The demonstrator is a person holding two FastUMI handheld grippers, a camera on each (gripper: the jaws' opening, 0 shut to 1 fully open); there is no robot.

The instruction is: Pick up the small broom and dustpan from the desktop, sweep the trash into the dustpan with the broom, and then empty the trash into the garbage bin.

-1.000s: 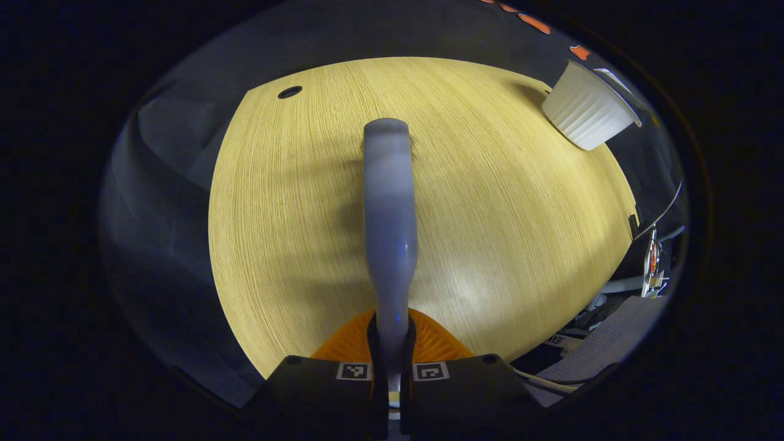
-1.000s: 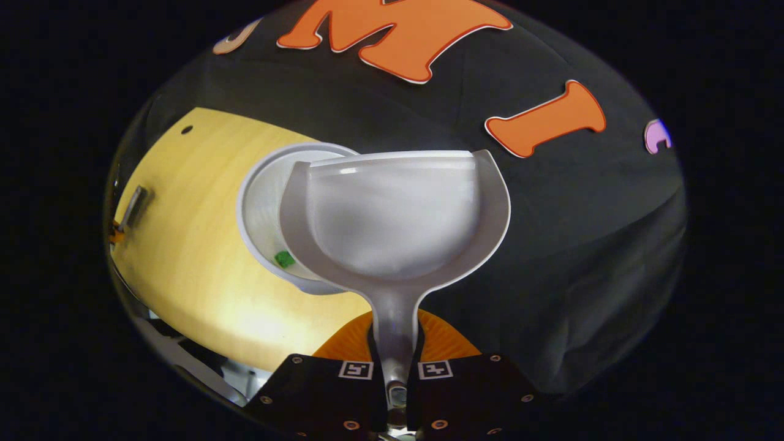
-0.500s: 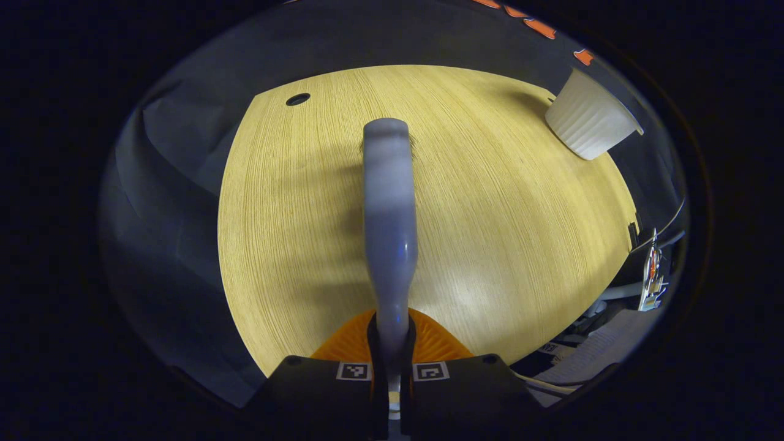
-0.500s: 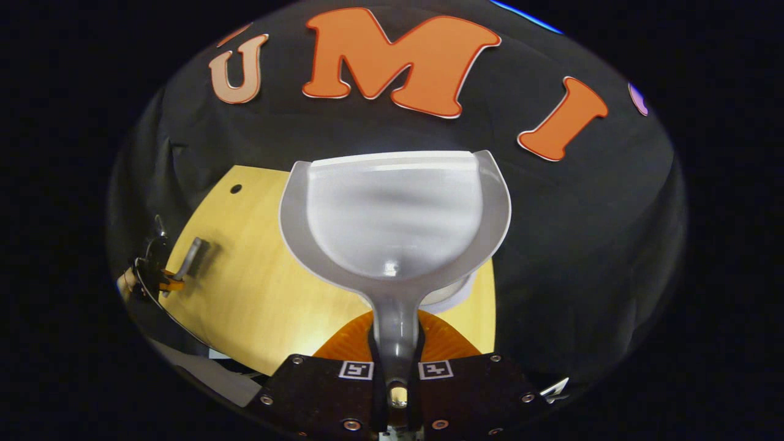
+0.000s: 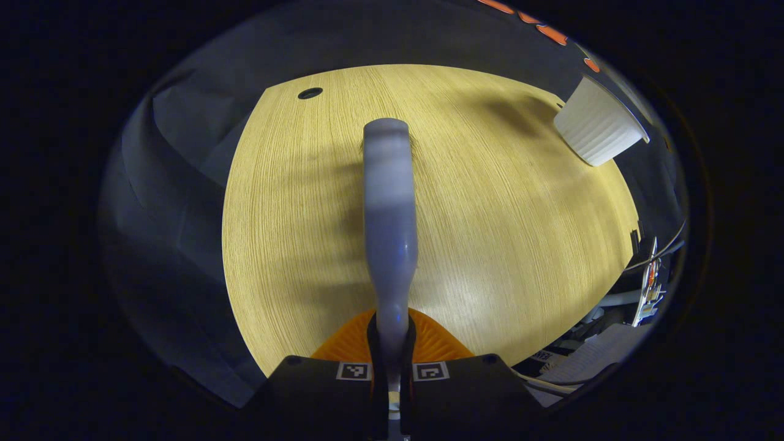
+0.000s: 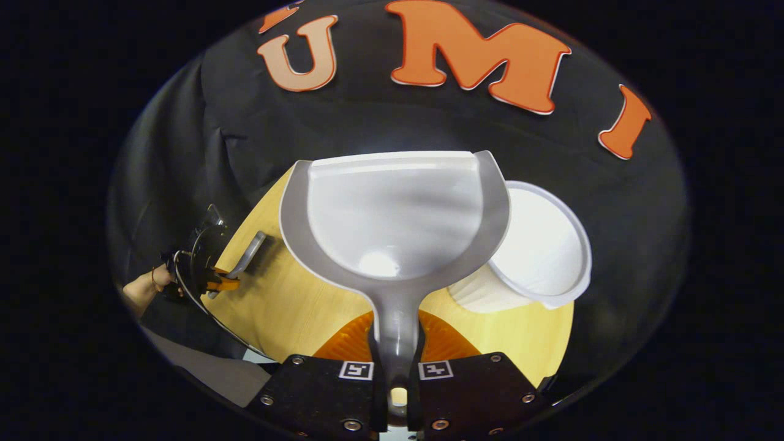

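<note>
Two tools are both clenched on handles. In the left gripper view the left tool [image 5: 391,373] grips the narrow end of the broom [image 5: 389,214], both fingers pressed against the handle; the broom runs straight away from the camera above the tabletop [image 5: 502,245], and its bristle end is hidden behind its own grey body. Further out on the same view, the white ribbed bin [image 5: 599,131] stands near the far right edge of the tabletop, seen from outside, so its inside cannot be read there. A small dark hole [image 5: 310,93] sits at the far left corner of the tabletop.

In the right gripper view the right tool [image 6: 396,375] clamps the stem of the dustpan [image 6: 395,220], whose scoop faces the camera and looks bare inside. Just beside it, to the right and partly behind its rim, the bin [image 6: 542,245] shows its open mouth tilted toward the camera. Whether pan and bin touch cannot be told. At the far left of that view, well apart, the left tool [image 6: 211,277] holds the broom [image 6: 248,252] over the tabletop [image 6: 294,300], with a hand [image 6: 147,286] behind it.
</note>
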